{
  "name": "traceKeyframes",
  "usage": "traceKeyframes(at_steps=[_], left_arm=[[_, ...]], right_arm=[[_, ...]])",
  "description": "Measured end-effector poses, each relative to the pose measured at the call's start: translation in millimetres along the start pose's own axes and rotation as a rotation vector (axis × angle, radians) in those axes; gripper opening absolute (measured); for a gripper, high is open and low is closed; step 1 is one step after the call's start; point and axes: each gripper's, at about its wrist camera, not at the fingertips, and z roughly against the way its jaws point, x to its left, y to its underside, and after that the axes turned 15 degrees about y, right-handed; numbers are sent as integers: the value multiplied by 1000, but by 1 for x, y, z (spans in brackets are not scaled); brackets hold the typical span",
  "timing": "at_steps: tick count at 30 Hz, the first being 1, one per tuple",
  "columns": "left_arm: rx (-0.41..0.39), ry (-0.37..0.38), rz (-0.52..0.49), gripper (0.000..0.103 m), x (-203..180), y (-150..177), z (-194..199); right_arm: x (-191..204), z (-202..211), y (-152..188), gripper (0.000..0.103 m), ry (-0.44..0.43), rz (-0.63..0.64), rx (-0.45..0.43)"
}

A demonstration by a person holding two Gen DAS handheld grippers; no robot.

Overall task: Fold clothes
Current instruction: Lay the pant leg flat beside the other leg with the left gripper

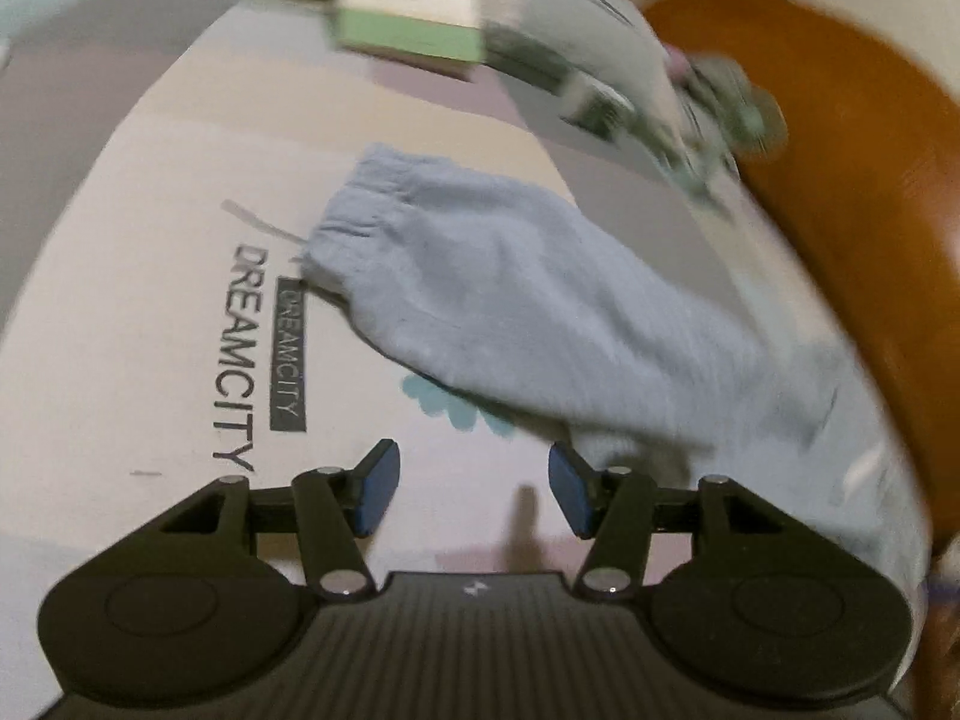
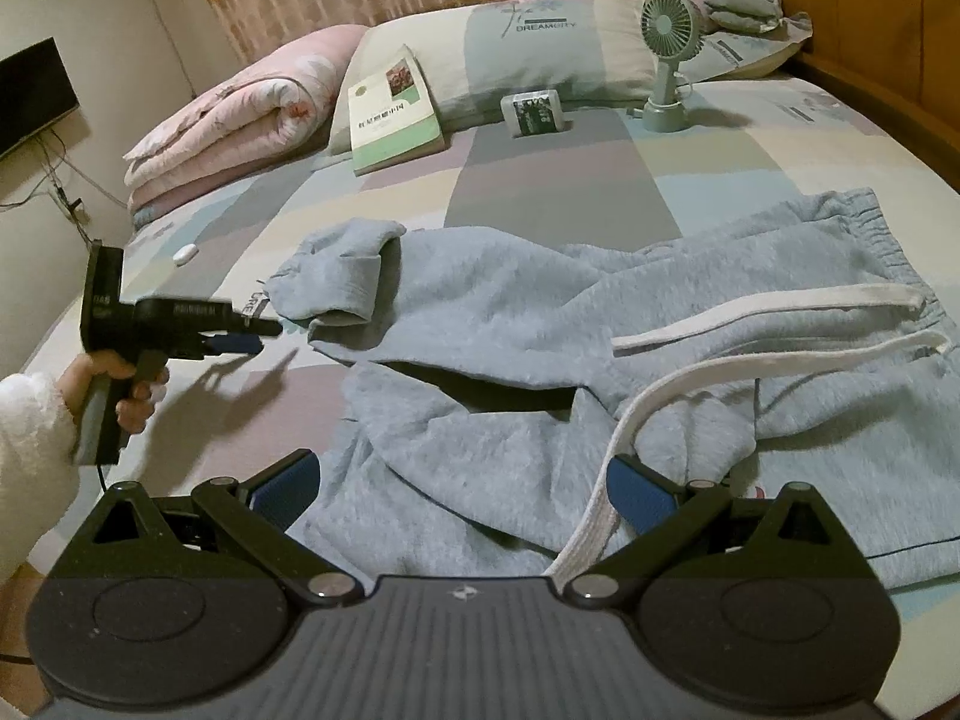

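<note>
Trousers (image 2: 540, 324): long axis across the bed (image 2: 540, 180).
Left tool (image 1: 468, 489): released, empty, just beside the cuff (image 1: 360, 222); nearer.
Right tool (image 2: 465, 495): released, over the near leg.

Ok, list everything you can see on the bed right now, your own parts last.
sweatpants: one, light blue, white side stripes, spread mid-bed
book: one, green-white, by pillows
small pack: one, dark-white, before pillow
desk fan: one, pale green, upright
quilt: one, pink, rolled, far left
pillow: one shown fully, patchwork
left gripper: open, at trouser cuff
right gripper: open, over fabric
hand: one, white fluffy sleeve
</note>
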Motion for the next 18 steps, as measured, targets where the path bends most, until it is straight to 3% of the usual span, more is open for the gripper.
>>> traceKeyframes(at_steps=[4, 9, 12, 15, 18], left_arm=[[-82, 36, 63, 56, 18, -14, -11], [-215, 115, 220, 56, 54, -33, -21], [-247, 99, 220, 54, 57, -43, -28], [-246, 29, 169, 45, 50, -55, -38], [-247, -57, 158, 21, 46, -62, -41]], right_arm=[[2, -7, -2, 103, 9, 7, 8], [4, -13, -4, 103, 19, 14, 9], [4, -17, -5, 103, 30, 18, 12], [3, -24, -6, 103, 44, 5, 23], [5, -26, -7, 103, 48, 6, 26]])
